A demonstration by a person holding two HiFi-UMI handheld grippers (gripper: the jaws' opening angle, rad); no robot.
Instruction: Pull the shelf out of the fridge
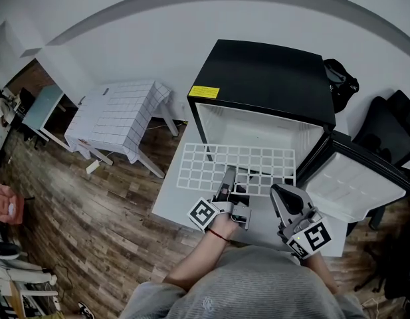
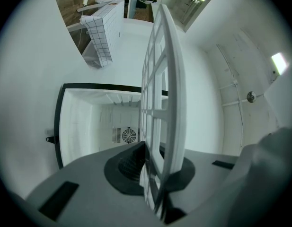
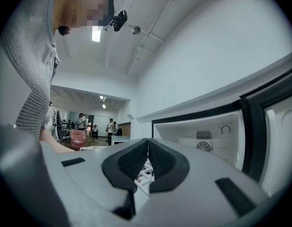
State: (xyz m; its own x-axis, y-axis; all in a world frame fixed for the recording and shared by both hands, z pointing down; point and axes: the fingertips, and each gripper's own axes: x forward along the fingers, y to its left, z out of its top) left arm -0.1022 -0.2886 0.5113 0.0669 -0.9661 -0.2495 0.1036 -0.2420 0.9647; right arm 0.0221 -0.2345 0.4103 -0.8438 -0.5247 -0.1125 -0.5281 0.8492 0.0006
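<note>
Fingers (image 2: pixel 129 167) of the left gripper (image 1: pixel 228 175) are clamped on the near edge of the white grid shelf (image 1: pixel 211 159). It lies level in front of the open mini fridge (image 1: pixel 264 78), with its far edge at the mouth of the cabinet. Just beside the shelf's near right corner hovers the right gripper (image 1: pixel 279 195), its pads pressed together on nothing, close to the swung-out fridge door (image 1: pixel 354 185).
</note>
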